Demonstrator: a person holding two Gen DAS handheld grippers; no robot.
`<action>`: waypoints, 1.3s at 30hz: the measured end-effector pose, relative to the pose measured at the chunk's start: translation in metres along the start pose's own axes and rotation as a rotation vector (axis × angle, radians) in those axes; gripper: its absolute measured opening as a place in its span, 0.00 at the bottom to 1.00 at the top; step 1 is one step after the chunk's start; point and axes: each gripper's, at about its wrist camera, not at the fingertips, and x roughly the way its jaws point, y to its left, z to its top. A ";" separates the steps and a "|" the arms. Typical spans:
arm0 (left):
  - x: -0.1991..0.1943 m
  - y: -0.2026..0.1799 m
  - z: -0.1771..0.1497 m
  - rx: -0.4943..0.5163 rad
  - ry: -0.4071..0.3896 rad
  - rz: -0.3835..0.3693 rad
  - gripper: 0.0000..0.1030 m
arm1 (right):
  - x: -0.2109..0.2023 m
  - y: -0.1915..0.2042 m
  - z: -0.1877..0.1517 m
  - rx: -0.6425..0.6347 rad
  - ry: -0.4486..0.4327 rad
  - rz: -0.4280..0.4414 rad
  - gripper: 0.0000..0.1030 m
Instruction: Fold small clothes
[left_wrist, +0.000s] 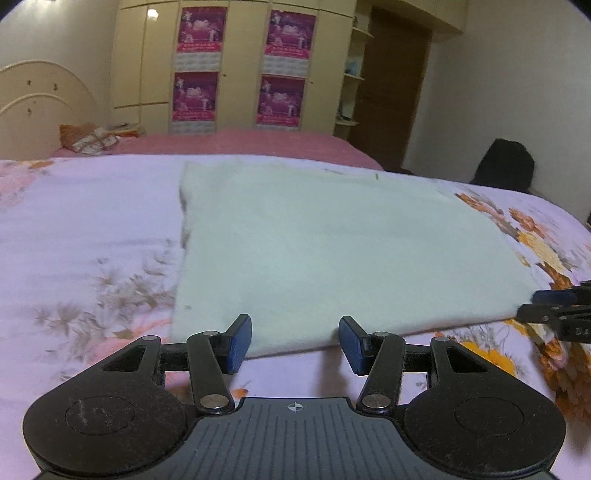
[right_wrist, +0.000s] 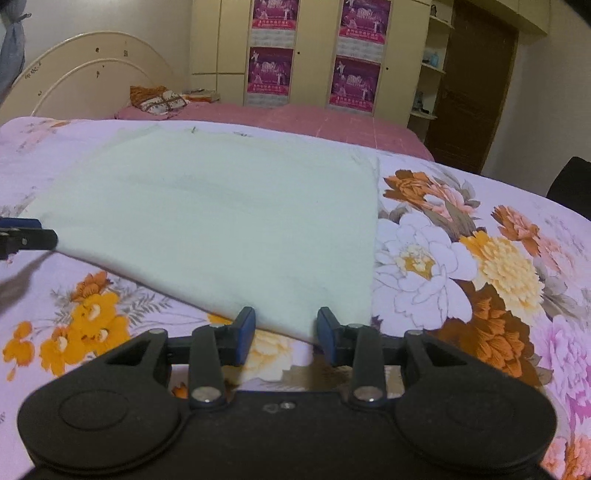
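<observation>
Well, in the left wrist view my left gripper stands half open at the bottom middle, its pads straddling the near edge of the pale cloth without pressing it; the cloth lies flat on the flowered bedspread. My right gripper pokes in at the right edge.

In the right wrist view my right gripper is narrowly open over the cloth's near corner, holding nothing. I judge either could pinch the bedspread too, or catch only one layer, skewing the fold.
</observation>
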 end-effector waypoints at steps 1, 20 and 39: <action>-0.001 0.000 0.001 -0.004 -0.007 0.006 0.51 | -0.003 0.000 0.003 0.004 -0.002 -0.005 0.33; 0.010 -0.005 0.004 0.017 0.074 0.041 0.53 | 0.003 -0.023 0.004 0.121 0.051 -0.004 0.29; -0.018 0.035 -0.025 -0.556 0.033 -0.179 0.54 | -0.024 -0.025 0.000 0.166 0.014 0.013 0.33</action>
